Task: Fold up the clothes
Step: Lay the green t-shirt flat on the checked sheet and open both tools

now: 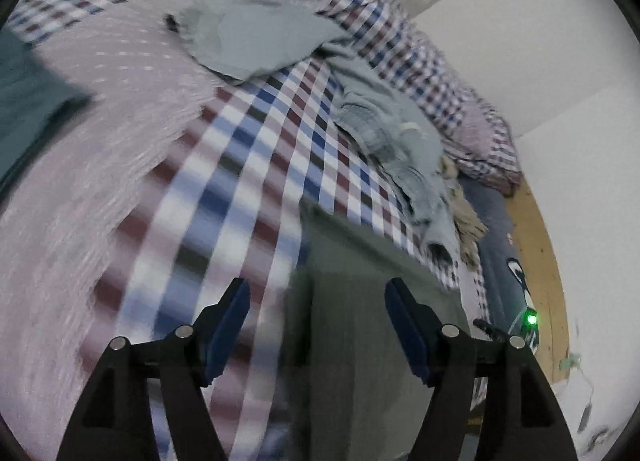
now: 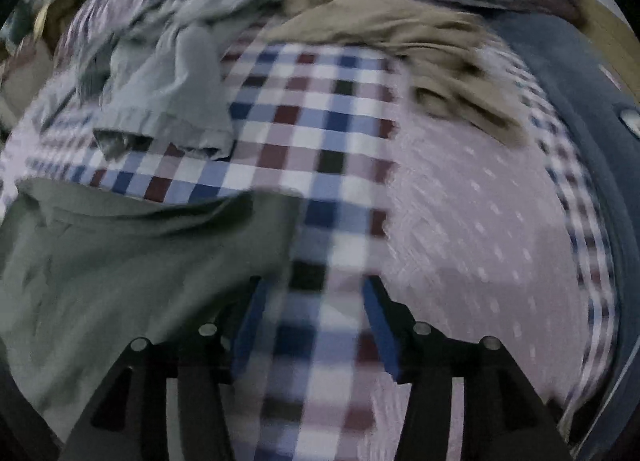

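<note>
On the bed, a checked bedspread (image 1: pixel 256 165) carries several garments. The left hand-held gripper (image 1: pixel 318 325) is open and empty above the edge of a grey-green garment (image 1: pixel 360 321). The right hand-held gripper (image 2: pixel 314 325) is likewise open and empty, just right of that garment (image 2: pixel 120 253). Crumpled light-grey clothes (image 2: pixel 168 89) and a tan garment (image 2: pixel 420 61) lie farther away.

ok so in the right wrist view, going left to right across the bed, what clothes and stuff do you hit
dark green garment → light grey-blue garment → checked bedsheet strip → tan garment → dark blue fabric at the bed edge
</note>
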`<state>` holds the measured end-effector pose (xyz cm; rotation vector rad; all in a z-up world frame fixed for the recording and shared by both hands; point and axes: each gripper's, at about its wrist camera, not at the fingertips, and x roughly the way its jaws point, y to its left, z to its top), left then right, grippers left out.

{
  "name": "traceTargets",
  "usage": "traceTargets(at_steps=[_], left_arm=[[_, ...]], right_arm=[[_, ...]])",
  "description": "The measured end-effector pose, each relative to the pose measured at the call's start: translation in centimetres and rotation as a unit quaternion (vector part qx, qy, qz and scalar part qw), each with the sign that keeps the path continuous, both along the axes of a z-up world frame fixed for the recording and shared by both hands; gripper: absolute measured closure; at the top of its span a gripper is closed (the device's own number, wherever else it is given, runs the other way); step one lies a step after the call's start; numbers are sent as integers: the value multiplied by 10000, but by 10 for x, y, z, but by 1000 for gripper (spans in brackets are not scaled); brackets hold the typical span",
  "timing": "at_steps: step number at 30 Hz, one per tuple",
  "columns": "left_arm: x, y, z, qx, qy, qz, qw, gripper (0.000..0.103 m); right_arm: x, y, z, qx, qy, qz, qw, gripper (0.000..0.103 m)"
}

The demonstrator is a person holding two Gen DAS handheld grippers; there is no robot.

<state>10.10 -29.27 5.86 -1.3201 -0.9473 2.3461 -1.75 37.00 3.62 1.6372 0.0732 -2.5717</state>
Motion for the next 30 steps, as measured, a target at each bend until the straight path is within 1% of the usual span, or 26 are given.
traceTargets(at_steps=[3, 5, 6, 7, 9, 14, 17, 18, 21, 22, 25, 27, 29, 30], left_arm=[[49, 1, -10, 8, 52, -132, 9999, 29], [82, 1, -16, 13, 87, -220, 9997, 31], [87, 2, -17, -74, 68, -258, 9996, 37], [89, 4, -17, -181, 41, -294, 9994, 52], [91, 8, -19, -335, -11, -392, 9987, 63], [88, 29, -26, -671, -131, -735, 9950, 64], [87, 43, -30, -902, -202, -941, 9913, 64], [87, 48, -32, -979, -226, -1009, 9898, 65], [86, 63, -36, -1209, -297, -1214, 9848, 84], [86, 67, -38, -1286, -321, -1282, 9829, 87], [85, 82, -42, -1514, -392, -1485, 9765, 90], [87, 82, -45, -1585, -466, -1516, 9745, 90], [89, 82, -48, -1648, -542, -1536, 9728, 93], [90, 81, -49, -1679, -580, -1546, 9719, 96]], right_arm=[[47, 4, 15, -313, 325, -301, 9985, 48], [80, 2, 23, -635, 513, -293, 9962, 48], [95, -1, 27, -787, 595, -246, 9948, 48], [112, -5, 30, -907, 678, -197, 9934, 48], [145, -12, 33, -1122, 762, -141, 9907, 48], [200, -23, 31, -1536, 834, -323, 9841, 48], [219, -22, 27, -1577, 763, -464, 9834, 48], [224, -21, 25, -1572, 733, -512, 9835, 48], [236, -19, 26, -1548, 740, -576, 9835, 48], [239, -19, 27, -1530, 754, -585, 9836, 48], [248, -20, 29, -1507, 804, -599, 9835, 48], [253, -22, 30, -1500, 827, -577, 9835, 48], [257, -25, 30, -1468, 814, -531, 9844, 48], [258, -27, 29, -1450, 805, -496, 9849, 48]])
